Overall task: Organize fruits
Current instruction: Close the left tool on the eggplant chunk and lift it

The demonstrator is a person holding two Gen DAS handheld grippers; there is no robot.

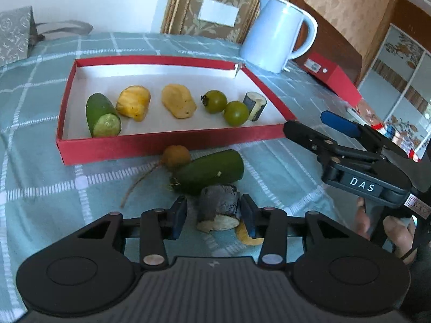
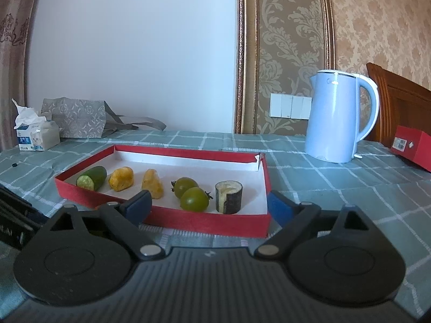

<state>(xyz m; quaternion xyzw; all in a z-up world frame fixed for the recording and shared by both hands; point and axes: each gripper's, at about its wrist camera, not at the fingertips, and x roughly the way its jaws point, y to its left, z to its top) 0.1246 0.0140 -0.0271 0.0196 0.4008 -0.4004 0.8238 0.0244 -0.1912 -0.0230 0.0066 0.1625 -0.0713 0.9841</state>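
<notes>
Between the spread blue pads of the left gripper (image 1: 214, 216), a dark sugarcane piece (image 1: 218, 210) is being straddled on the checked tablecloth (image 1: 40, 161), just in front of the red tray (image 1: 161, 145). Nothing is being gripped by the right gripper (image 2: 208, 206), its fingers spread wide before the tray.

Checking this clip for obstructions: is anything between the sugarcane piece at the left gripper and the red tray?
Yes. A cucumber and a small brown fruit lie between the sugarcane piece and the tray's near wall. Left gripper straddles the piece unobstructed.
</notes>
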